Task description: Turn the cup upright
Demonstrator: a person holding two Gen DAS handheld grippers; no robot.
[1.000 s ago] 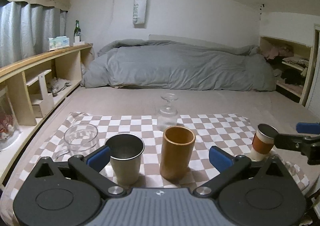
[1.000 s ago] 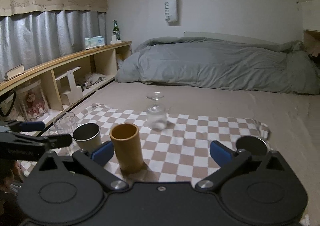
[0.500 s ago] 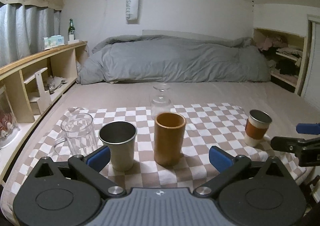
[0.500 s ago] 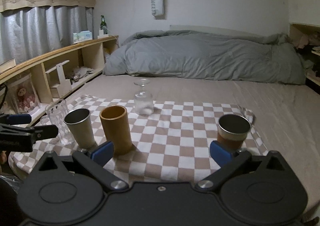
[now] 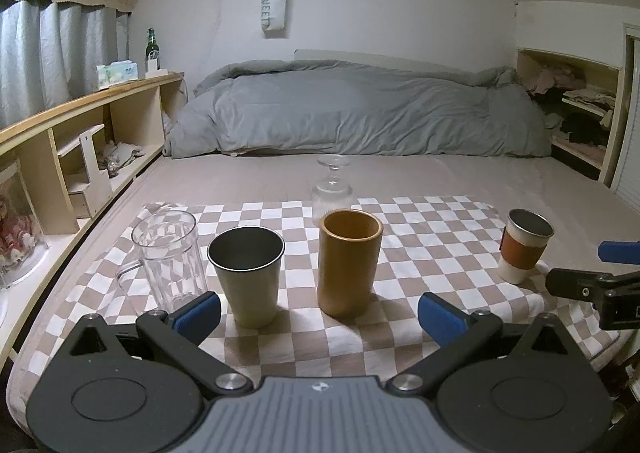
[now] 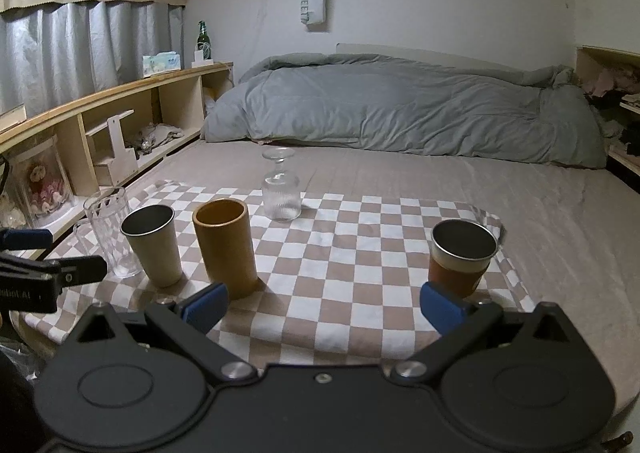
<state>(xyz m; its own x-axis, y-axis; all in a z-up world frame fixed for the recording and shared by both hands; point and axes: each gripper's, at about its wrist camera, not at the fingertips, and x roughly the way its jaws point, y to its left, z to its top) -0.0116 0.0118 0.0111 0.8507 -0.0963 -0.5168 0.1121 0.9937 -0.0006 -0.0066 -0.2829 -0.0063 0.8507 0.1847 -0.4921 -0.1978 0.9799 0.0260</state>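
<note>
A clear stemmed glass (image 5: 332, 189) (image 6: 281, 189) stands upside down at the far edge of the checkered cloth (image 5: 420, 237) (image 6: 352, 261). Upright on the cloth stand a clear mug (image 5: 168, 257) (image 6: 110, 231), a steel cup (image 5: 247, 275) (image 6: 154, 245), a brown wooden cup (image 5: 349, 261) (image 6: 225, 247) and a steel cup with an orange sleeve (image 5: 524, 249) (image 6: 460, 259). My left gripper (image 5: 318, 313) is open and empty, before the steel and wooden cups. My right gripper (image 6: 322, 305) is open and empty, near the sleeved cup.
The cloth lies on a bed with a grey duvet (image 5: 360, 113) at the far end. A wooden shelf (image 5: 80, 125) runs along the left with a bottle (image 5: 152, 49) and tissue box on top. Shelves with clothes (image 5: 576, 101) stand at the right.
Both grippers have pulled back and risen from the cups. The sleeved cup stands free of the right gripper, further from it. All cups have stayed in place.
</note>
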